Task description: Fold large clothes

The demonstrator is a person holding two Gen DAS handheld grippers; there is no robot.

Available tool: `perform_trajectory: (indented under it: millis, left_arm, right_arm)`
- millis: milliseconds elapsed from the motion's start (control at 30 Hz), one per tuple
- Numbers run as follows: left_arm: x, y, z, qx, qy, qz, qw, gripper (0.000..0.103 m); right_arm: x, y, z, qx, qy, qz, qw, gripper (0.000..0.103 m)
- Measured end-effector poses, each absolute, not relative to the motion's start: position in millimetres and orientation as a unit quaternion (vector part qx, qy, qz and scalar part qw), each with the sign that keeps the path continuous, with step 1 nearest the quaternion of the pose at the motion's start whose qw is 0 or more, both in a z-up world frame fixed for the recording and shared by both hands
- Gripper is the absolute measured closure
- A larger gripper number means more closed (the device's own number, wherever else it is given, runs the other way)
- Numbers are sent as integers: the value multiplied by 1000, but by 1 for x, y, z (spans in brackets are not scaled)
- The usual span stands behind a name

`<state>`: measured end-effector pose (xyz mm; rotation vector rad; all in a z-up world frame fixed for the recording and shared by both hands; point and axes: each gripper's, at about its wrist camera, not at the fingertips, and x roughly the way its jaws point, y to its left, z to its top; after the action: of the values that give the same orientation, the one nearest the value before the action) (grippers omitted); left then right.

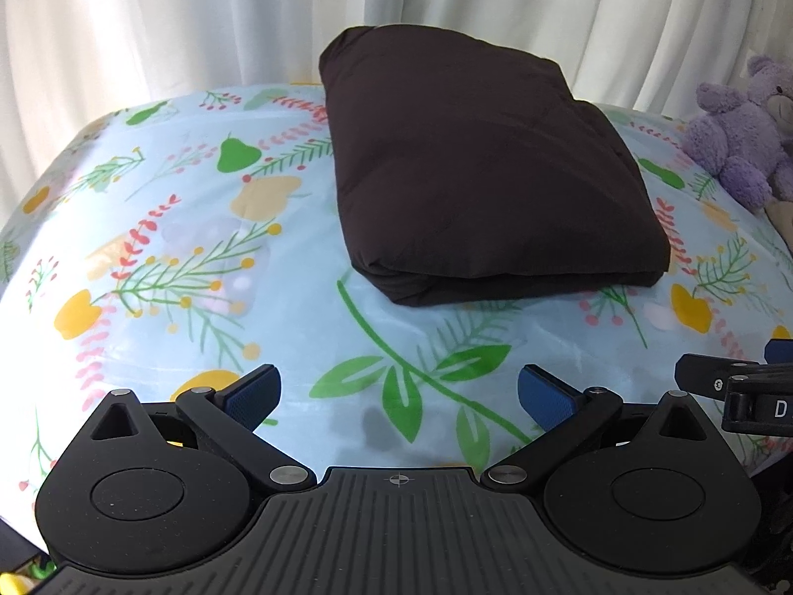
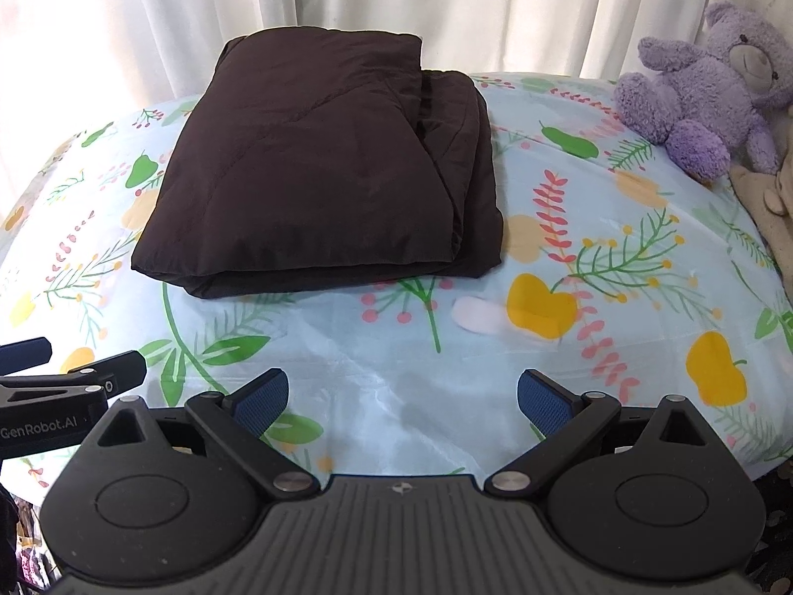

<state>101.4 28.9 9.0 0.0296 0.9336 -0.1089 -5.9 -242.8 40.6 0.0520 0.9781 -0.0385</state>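
A dark brown garment (image 1: 485, 168) (image 2: 322, 173) lies folded into a thick rectangular stack on the floral bedsheet (image 1: 163, 228) (image 2: 594, 258), its layered edges showing on the right side in the right wrist view. My left gripper (image 1: 399, 399) hovers open over the sheet, well short of the stack's near edge, with nothing between its blue pads. My right gripper (image 2: 402, 399) is likewise open and empty, near the bed's front. Each gripper shows at the other view's edge: the right gripper's tip (image 1: 743, 386) and the left gripper's tip (image 2: 64, 382).
A purple teddy bear (image 1: 743, 134) (image 2: 713, 94) sits at the bed's far right, with a beige soft toy (image 2: 763, 198) beside it. White curtains (image 1: 198, 15) (image 2: 495, 5) hang behind the bed. The sheet's front edge drops off just below the grippers.
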Motion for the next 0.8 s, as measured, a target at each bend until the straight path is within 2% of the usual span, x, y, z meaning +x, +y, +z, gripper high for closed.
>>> perform_trajectory:
  millis: [800]
  left_arm:
    - [107,10,12,26,454,-72,888,0]
  right_arm:
    - [-3,-255,41,32,466,-27,884,4]
